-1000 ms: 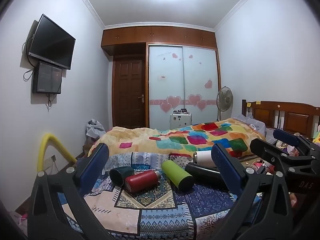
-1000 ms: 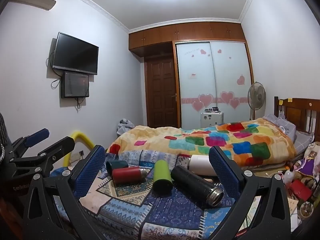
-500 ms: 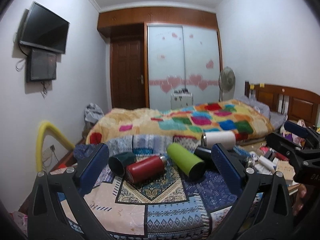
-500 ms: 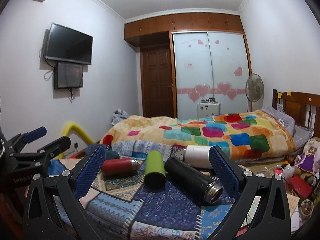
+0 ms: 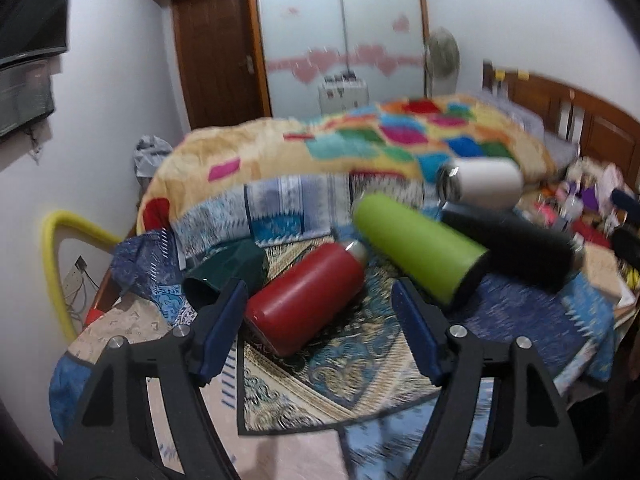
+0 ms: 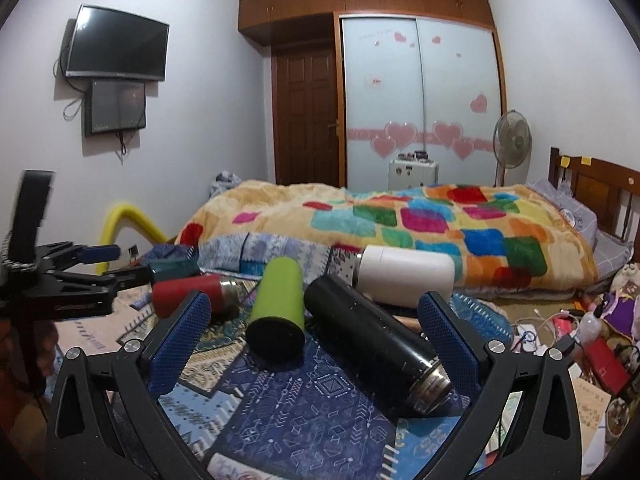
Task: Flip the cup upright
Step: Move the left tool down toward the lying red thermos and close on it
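Left gripper (image 5: 318, 322), jaws wide and empty, straddles the toppled red flask (image 5: 306, 298), evidently lining up a grasp; right gripper (image 6: 314, 334), equally wide and empty, hovers over the black flask (image 6: 374, 346).

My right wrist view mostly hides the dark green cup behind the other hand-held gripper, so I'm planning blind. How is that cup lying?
Observer: In the left wrist view, the dark green cup lies on its side, with its open mouth facing the left hand-held gripper.
Operator: Is that gripper ready to take it?
Observer: Its jaws are wide apart and hold nothing. They are lined up more on the red bottle, which lies just right of the cup with its base nearest the camera.
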Available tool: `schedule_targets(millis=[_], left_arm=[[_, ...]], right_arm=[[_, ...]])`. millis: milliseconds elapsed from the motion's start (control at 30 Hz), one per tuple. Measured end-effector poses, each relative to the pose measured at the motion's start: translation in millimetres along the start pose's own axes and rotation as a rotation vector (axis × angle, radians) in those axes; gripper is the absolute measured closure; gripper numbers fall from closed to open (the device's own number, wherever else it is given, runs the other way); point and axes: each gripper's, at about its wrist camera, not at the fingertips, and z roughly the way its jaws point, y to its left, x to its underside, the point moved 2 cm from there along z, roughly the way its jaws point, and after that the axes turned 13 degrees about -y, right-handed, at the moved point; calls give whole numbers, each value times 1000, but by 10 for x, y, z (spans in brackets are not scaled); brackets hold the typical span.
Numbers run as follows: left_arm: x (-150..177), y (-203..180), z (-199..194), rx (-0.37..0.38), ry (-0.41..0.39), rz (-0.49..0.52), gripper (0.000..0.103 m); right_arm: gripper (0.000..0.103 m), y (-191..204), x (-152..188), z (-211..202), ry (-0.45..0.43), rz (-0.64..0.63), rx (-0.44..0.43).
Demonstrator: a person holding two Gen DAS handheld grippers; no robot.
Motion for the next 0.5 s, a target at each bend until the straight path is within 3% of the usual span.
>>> schedule_targets(millis=[200,367,500], left_arm=[[134,83,445,12,102,57,29],[210,83,617,34,132,78,29],[245,88,768,10,150,111,29]], right_arm=[[0,-7,74,166,36,5,-12],[0,9,108,296,52,1,-24],[0,47,143,358,64,-2,-36]])
